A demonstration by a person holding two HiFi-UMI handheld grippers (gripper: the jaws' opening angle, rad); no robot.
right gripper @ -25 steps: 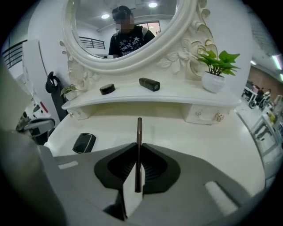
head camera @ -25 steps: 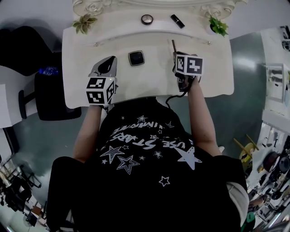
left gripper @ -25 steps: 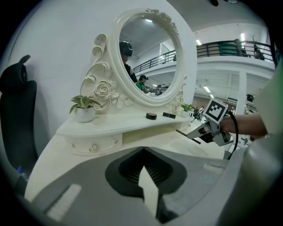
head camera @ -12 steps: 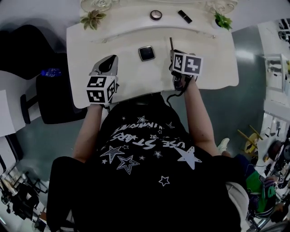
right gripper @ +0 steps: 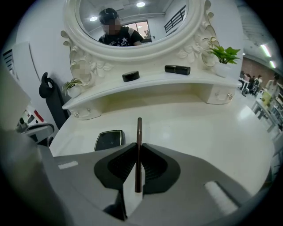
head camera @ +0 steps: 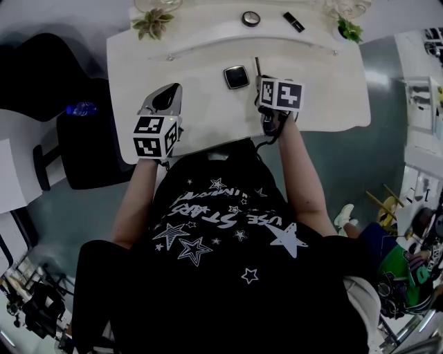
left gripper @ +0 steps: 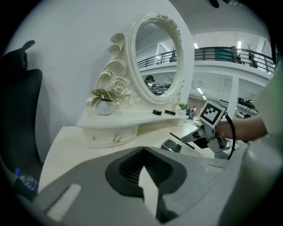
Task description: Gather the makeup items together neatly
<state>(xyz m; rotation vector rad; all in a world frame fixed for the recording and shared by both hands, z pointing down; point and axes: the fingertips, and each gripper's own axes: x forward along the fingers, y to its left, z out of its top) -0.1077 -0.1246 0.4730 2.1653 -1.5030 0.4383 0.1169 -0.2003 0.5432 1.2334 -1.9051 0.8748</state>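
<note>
A thin brown makeup pencil point(right gripper: 138, 150) is clamped in my right gripper point(right gripper: 138, 145), which is shut on it; the pencil's tip points at the mirror. In the head view that right gripper point(head camera: 261, 82) hovers just right of a square black compact point(head camera: 236, 76) lying on the white table point(head camera: 325, 90). The compact point(right gripper: 109, 140) lies left of the jaws. My left gripper point(head camera: 171, 91) is shut and empty over the table's left part. From the left gripper point(left gripper: 142, 151) I see the compact point(left gripper: 171, 145) ahead. A round pot point(head camera: 251, 19) and a lipstick point(head camera: 293, 22) sit on the raised shelf.
An ornate oval mirror point(left gripper: 157, 57) stands behind the shelf point(right gripper: 146, 86). Small potted plants stand at the shelf's left end point(head camera: 154, 24) and right end point(head camera: 349, 30). A dark chair point(head camera: 83, 148) stands left of the table. The person's body is against the front edge.
My right gripper has carried the pencil leftwards, closer to the square compact. The left gripper has drifted a little away from the compact. Both stay shut.
</note>
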